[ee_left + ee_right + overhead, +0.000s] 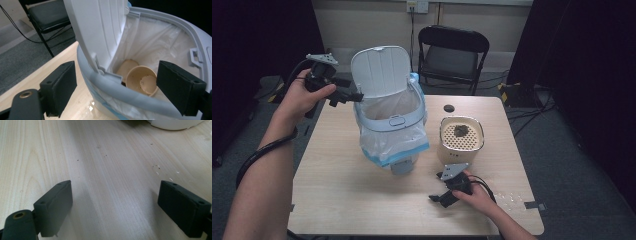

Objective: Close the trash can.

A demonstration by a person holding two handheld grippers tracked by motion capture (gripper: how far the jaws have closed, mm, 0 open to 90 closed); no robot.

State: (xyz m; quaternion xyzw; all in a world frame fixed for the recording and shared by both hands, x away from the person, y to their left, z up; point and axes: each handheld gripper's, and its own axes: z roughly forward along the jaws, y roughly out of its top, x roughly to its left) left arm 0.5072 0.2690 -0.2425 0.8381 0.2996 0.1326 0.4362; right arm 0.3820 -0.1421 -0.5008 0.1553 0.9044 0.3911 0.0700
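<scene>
Now left claw (354, 96) gapes beside bin lid (381, 70) (raised); cup (142, 80) inside.

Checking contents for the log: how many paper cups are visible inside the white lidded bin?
1: a beige paper cup lying on its side at the bottom of the bag-lined white plastic bin. Others may be hidden.

raised lid (381, 70) blocks bin's (414, 117) rear, mouth open from front, bare table (337, 185) near edge

A bin (391, 120) stands mid-table (337, 185), its lid (379, 70) raised at the back; a cup (142, 80) lies inside it. A container (461, 140) sits just to its right, a small disc (449, 108) behind that, and a chair (452, 55) beyond the table.
</scene>
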